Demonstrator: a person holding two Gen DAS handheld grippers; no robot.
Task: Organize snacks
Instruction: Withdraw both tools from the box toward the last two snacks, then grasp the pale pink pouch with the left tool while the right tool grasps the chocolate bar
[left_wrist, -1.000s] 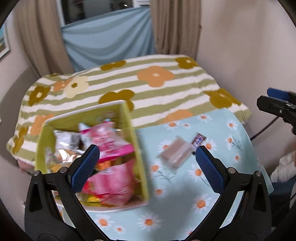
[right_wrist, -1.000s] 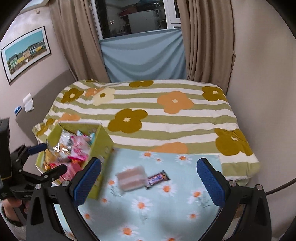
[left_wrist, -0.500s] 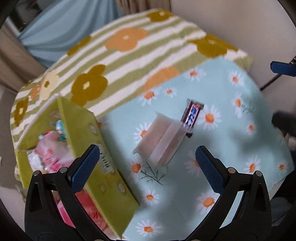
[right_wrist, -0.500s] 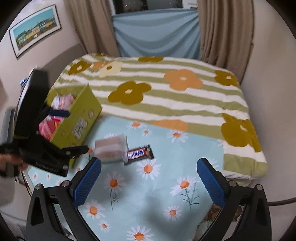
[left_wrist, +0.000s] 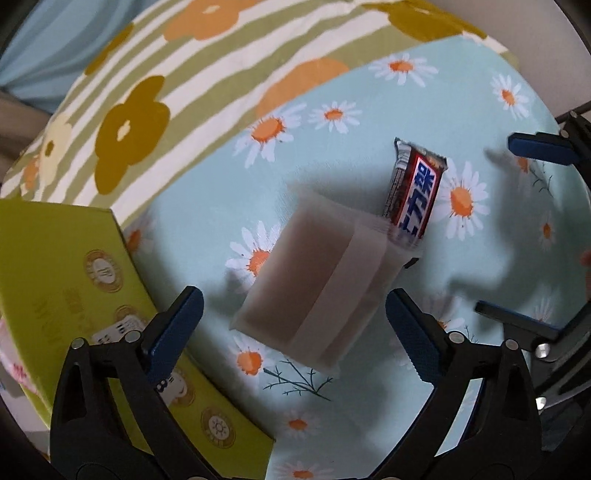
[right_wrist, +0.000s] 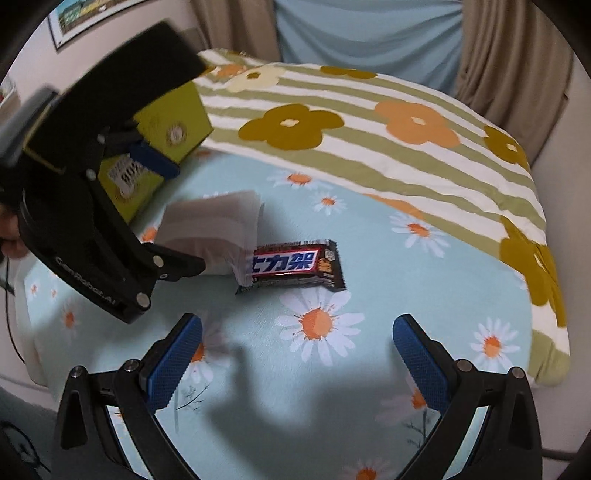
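A translucent wrapped brown snack packet (left_wrist: 317, 273) lies on the daisy-print blue cloth (left_wrist: 369, 92), its end overlapping a brown, red and blue chocolate bar (left_wrist: 415, 192). My left gripper (left_wrist: 293, 325) is open, its jaws either side of the packet's near end, just above it. In the right wrist view the packet (right_wrist: 214, 229) and the bar (right_wrist: 295, 266) lie ahead of my open, empty right gripper (right_wrist: 297, 354). The left gripper (right_wrist: 110, 177) shows there over the packet. A yellow-green snack box (left_wrist: 74, 295) stands to the left.
The cloth lies on a bed with a green-striped flower cover (right_wrist: 369, 122). The box also shows in the right wrist view (right_wrist: 170, 129). Curtains (right_wrist: 509, 55) and a wall stand behind the bed. The right gripper's finger (left_wrist: 539, 147) shows at the right in the left wrist view.
Both grippers have come down and forward toward the two loose snacks. The left has swung from over the box to straddle the wrapped packet. Both stay open.
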